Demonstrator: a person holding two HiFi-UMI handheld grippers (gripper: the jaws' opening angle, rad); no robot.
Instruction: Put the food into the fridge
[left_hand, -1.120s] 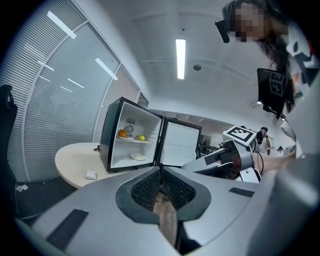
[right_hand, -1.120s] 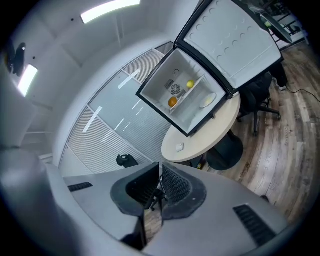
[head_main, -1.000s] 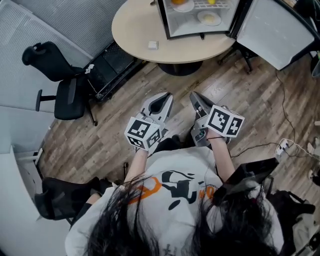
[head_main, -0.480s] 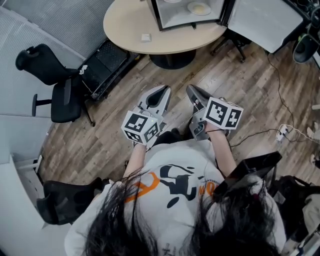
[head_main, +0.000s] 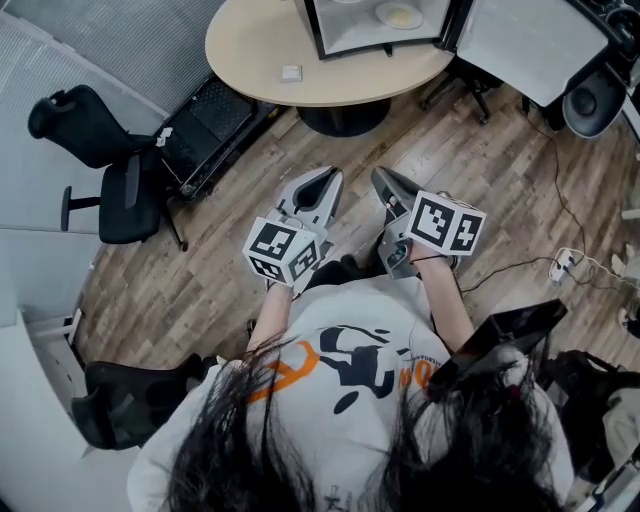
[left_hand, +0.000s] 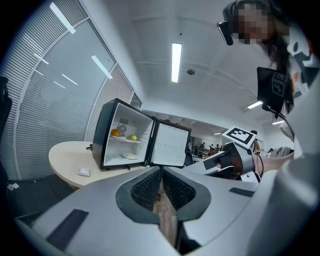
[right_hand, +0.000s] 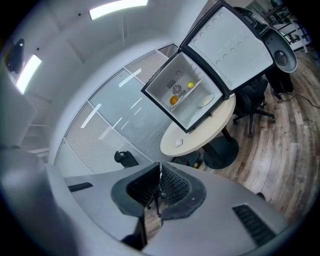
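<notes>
A small black fridge (head_main: 375, 30) stands on the round beige table (head_main: 260, 50) with its door (head_main: 525, 40) swung open. Inside it I see an orange (left_hand: 115, 132) and a lemon (left_hand: 133, 137) on the shelf and a plate (left_hand: 130, 156) below; the right gripper view shows the orange (right_hand: 173, 100), lemon (right_hand: 190, 85) and plate (right_hand: 205, 101) too. My left gripper (head_main: 320, 185) and right gripper (head_main: 388, 185) hang side by side over the wood floor, well short of the table. Both are shut with nothing between the fingers.
A small white object (head_main: 291, 73) lies on the table. A black office chair (head_main: 110, 160) stands at the left, a black case (head_main: 205, 125) under the table's edge. Cables and a power strip (head_main: 560, 268) lie on the floor at the right. Another chair (head_main: 120, 400) is behind me.
The table and fridge have slid upward in the head view as the head tilted. Both grippers stay shut and close together, shifted only slightly up in the frame.
</notes>
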